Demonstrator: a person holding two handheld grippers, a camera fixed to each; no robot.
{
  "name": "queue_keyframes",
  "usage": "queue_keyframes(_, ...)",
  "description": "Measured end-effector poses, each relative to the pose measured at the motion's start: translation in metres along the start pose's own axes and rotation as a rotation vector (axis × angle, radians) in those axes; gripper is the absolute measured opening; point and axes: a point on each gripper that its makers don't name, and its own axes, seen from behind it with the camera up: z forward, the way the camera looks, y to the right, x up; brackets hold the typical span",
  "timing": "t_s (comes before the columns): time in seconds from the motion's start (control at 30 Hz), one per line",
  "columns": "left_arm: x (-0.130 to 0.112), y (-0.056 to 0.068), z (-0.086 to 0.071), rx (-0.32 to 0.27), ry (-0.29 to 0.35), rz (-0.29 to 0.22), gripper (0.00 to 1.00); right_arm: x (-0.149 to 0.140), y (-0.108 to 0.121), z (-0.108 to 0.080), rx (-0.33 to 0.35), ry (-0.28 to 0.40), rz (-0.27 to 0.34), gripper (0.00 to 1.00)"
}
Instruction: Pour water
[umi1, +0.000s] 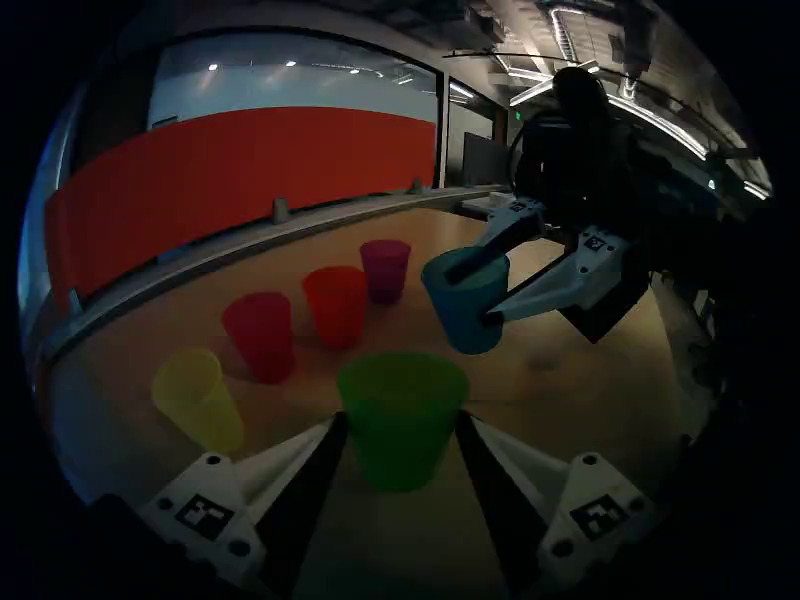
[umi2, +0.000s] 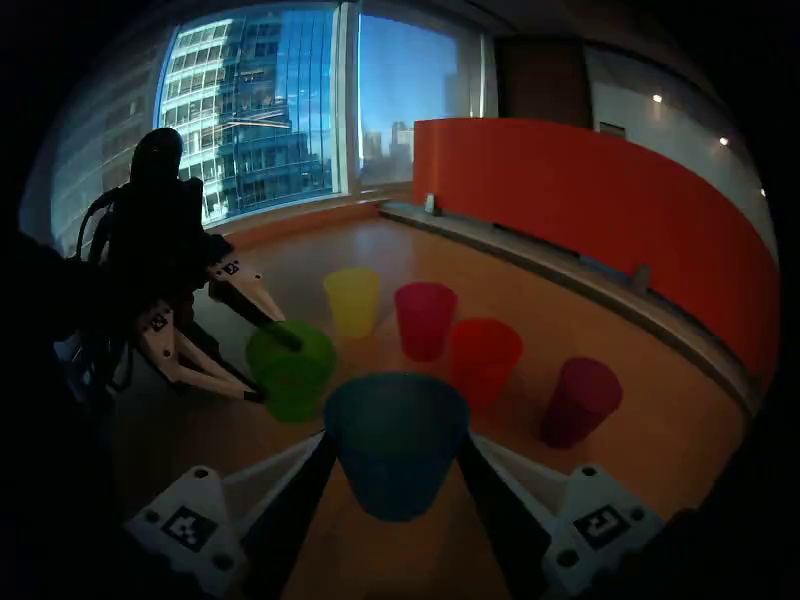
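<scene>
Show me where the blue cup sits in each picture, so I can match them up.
Left gripper view: blue cup right of centre, farther off, held by the right gripper.
Right gripper view: blue cup bottom centre, close up, between that gripper's own fingers.
Shared landmark: the red wall panel, upper left in the first, upper right in the second.

Green cup (umi1: 402, 420), blue cup (umi1: 465, 300).
</scene>
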Motion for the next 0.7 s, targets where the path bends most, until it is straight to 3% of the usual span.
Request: queue_keyframes(0.7,-0.018,0.0,0.001,-0.003,-0.054,0.0,0.79,-0.024,-0.004,0.007,0.009,-0.044,0.006,0.86)
